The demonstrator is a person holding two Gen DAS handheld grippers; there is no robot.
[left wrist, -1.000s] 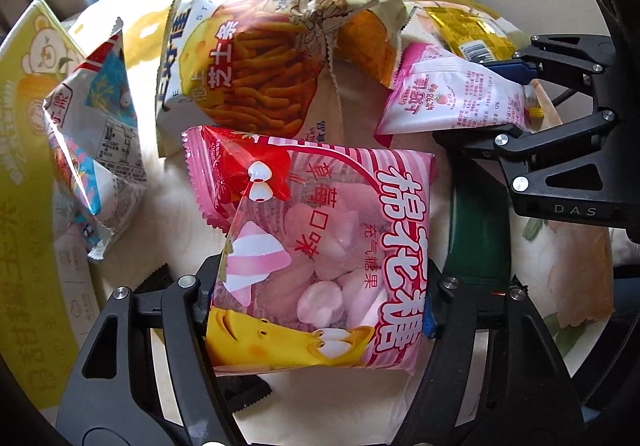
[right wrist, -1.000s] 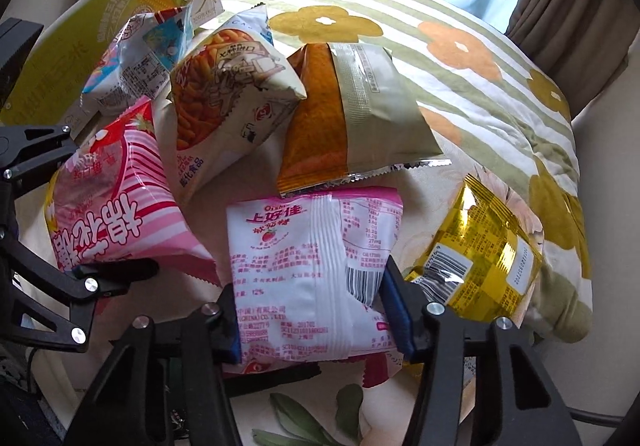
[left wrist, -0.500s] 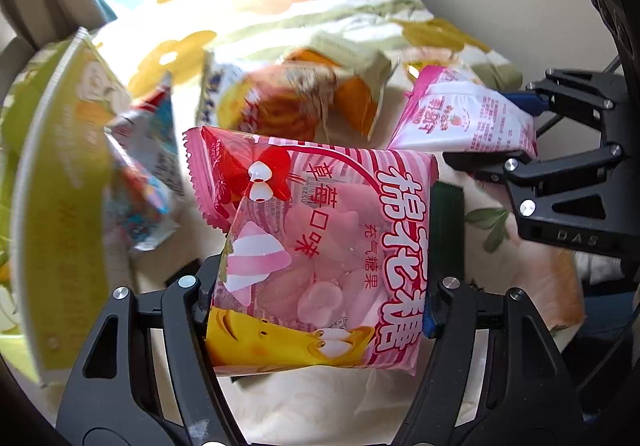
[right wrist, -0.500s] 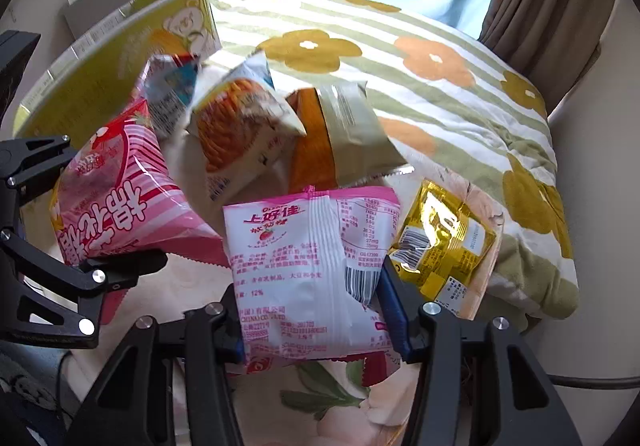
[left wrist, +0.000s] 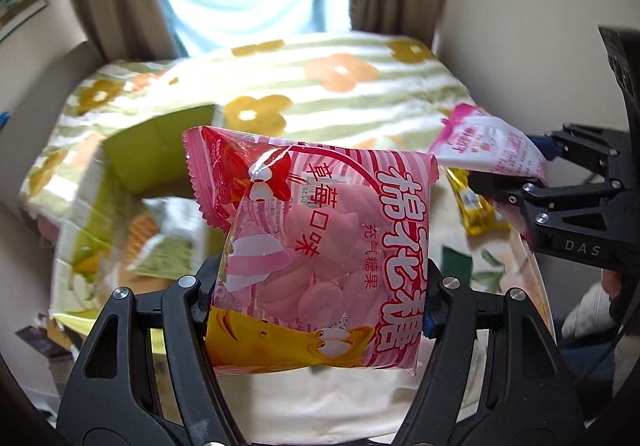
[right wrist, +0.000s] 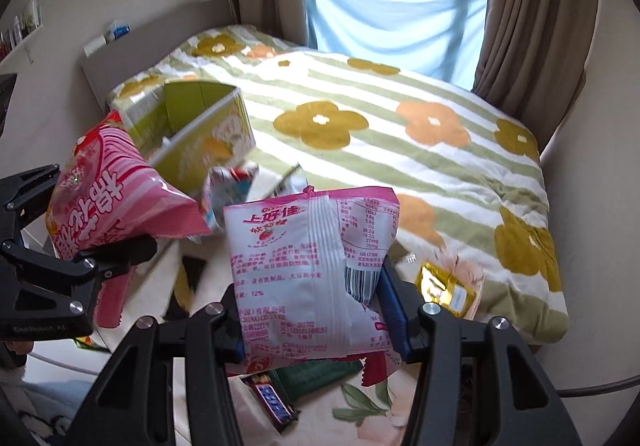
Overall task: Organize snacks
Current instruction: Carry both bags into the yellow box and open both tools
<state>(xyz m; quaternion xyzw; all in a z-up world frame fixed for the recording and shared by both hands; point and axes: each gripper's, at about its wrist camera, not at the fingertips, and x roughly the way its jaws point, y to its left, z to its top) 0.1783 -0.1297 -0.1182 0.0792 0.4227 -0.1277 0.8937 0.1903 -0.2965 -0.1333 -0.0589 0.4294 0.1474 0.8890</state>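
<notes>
My left gripper (left wrist: 316, 298) is shut on a pink marshmallow bag (left wrist: 320, 246) and holds it up above the bed. The same bag (right wrist: 104, 202) shows at the left of the right wrist view. My right gripper (right wrist: 312, 310) is shut on a white and pink strawberry snack bag (right wrist: 308, 270), also lifted; it shows in the left wrist view (left wrist: 488, 146) at the right. An open yellow-green cardboard box (right wrist: 192, 126) stands on the bed behind the bags, also seen in the left wrist view (left wrist: 156, 150).
A flowered striped blanket (right wrist: 380, 134) covers the bed. A gold packet (right wrist: 448, 294), a blue candy bar (right wrist: 276, 402), a green packet (right wrist: 316, 374) and a blurred small bag (right wrist: 228, 190) lie below. Curtains and a window are behind; a headboard (right wrist: 160, 34) stands at the left.
Both grippers have risen well above the bed with their bags. The snack pile has dropped away below, and the box and window have come into view.
</notes>
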